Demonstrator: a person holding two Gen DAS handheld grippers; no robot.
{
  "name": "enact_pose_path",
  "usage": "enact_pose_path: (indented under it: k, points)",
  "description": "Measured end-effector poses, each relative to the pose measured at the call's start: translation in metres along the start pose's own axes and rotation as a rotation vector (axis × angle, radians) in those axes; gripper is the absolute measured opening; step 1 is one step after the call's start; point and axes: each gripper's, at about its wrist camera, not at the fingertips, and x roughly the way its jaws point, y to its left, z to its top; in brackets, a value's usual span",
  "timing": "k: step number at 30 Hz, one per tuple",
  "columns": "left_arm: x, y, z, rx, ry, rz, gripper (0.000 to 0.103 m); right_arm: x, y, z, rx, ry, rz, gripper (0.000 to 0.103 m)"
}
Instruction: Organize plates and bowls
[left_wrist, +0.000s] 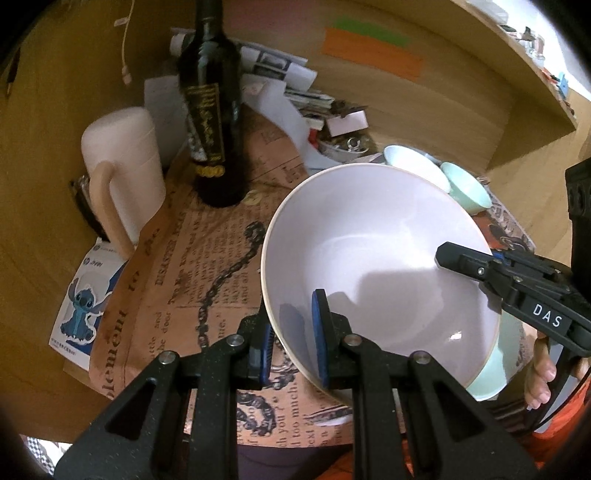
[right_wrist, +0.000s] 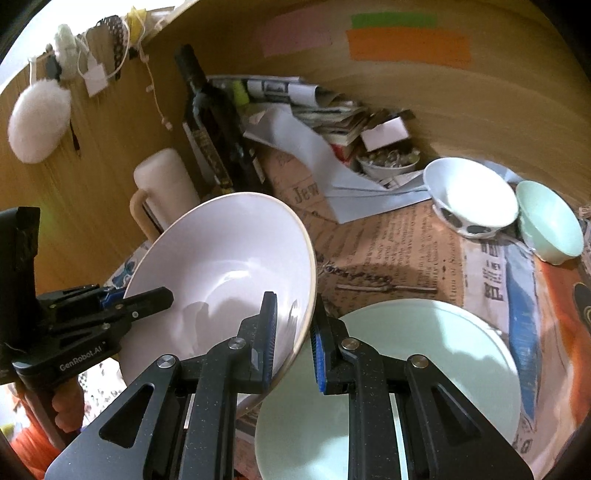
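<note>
large white bowl (left_wrist: 373, 258) held tilted above the newspaper-covered table (left_wrist: 177, 266) | left gripper (left_wrist: 291, 339) clenched on its near-left rim | right gripper (right_wrist: 293, 332) clenched on its right rim, over pale green plate (right_wrist: 424, 354)

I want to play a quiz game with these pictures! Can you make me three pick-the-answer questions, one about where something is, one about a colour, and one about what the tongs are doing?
1. Where is the dark bottle?
A. beside the white jug
B. inside the big bowl
C. on the green plate

2. What colour is the plate?
A. red
B. pale green
C. black

3. What are both tongs doing?
A. hanging open
B. gripping the big bowl's rim
C. holding the bottle

Answers: 1 A, the bottle stands next to the jug. 2 B, it looks pale green. 3 B, the left tongs and right tongs each pinch the rim.
</note>
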Motion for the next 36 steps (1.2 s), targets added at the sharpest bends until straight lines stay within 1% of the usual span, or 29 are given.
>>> enact_pose_path:
  k: [2, 3, 14, 17, 21, 25, 27, 29, 30, 31, 33, 35, 36]
  points:
    - [0.002, 0.004, -0.001, -0.007, 0.008, 0.008, 0.019, 0.006, 0.002, 0.0, -0.006, 0.016, 0.002, 0.016]
    - [0.003, 0.006, -0.002, 0.003, 0.026, 0.034, 0.019, 0.009, 0.003, 0.0, -0.009, 0.025, 0.003, 0.016]
    - [0.019, 0.025, -0.007, -0.034, 0.073, 0.055, 0.019, 0.045, 0.01, -0.002, -0.033, 0.134, 0.006, 0.016]
    - [0.024, 0.029, -0.009, -0.037, 0.083, 0.06, 0.019, 0.052, 0.01, -0.004, -0.042, 0.15, -0.002, 0.016]
    - [0.027, 0.031, -0.011, -0.035, 0.079, 0.066, 0.019, 0.056, 0.01, -0.003, -0.046, 0.155, -0.005, 0.016]
    - [0.029, 0.029, -0.012, -0.01, 0.071, 0.074, 0.019, 0.059, 0.008, -0.003, -0.058, 0.173, -0.002, 0.017]
    - [0.029, 0.028, -0.013, 0.005, 0.065, 0.08, 0.019, 0.059, 0.008, -0.003, -0.064, 0.171, 0.001, 0.018]
    - [0.03, 0.027, -0.012, 0.012, 0.07, 0.082, 0.02, 0.055, 0.008, -0.003, -0.075, 0.149, -0.016, 0.018]
    - [0.03, 0.028, -0.011, 0.013, 0.072, 0.084, 0.021, 0.052, 0.008, -0.002, -0.083, 0.134, -0.027, 0.018]
    - [0.029, 0.027, -0.01, 0.017, 0.068, 0.092, 0.022, 0.046, 0.006, 0.0, -0.088, 0.114, -0.035, 0.019]
    - [0.024, 0.027, -0.006, 0.022, 0.05, 0.112, 0.022, 0.034, 0.002, 0.003, -0.086, 0.071, -0.03, 0.025]
    - [0.017, 0.027, -0.001, 0.024, 0.028, 0.119, 0.028, 0.02, -0.003, 0.008, -0.077, 0.028, -0.031, 0.031]
    - [0.012, 0.026, 0.003, 0.024, 0.012, 0.122, 0.036, 0.013, -0.006, 0.01, -0.072, 0.009, -0.033, 0.032]
